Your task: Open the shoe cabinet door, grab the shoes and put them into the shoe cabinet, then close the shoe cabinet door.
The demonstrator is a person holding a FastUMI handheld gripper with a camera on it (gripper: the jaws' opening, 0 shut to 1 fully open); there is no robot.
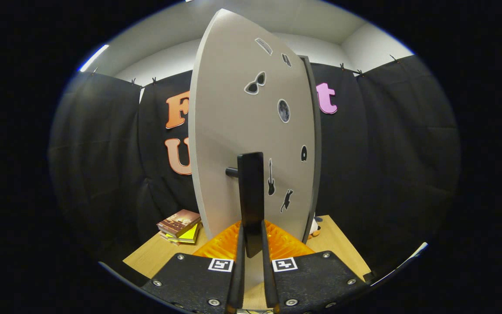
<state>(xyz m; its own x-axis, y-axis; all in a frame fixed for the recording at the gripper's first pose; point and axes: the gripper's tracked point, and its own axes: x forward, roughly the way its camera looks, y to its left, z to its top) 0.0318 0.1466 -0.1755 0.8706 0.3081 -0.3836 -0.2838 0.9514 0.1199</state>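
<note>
The shoe cabinet door (233, 113) is pale grey with small black stickers and stands edge-on just ahead of me, swung partly out from the dark cabinet frame (317, 144) on its right. A black vertical bar handle (250, 187) sticks out from the door on a short post. My gripper (251, 237) is shut on the lower end of this handle, and the orange ribbed fingers (220, 246) press on it from both sides. No shoes are in sight.
The cabinet stands on a wooden table (342, 248). A stack of books (180, 226) lies on the table left of the door. A small white and orange object (315, 227) peeks out behind the door's right edge.
</note>
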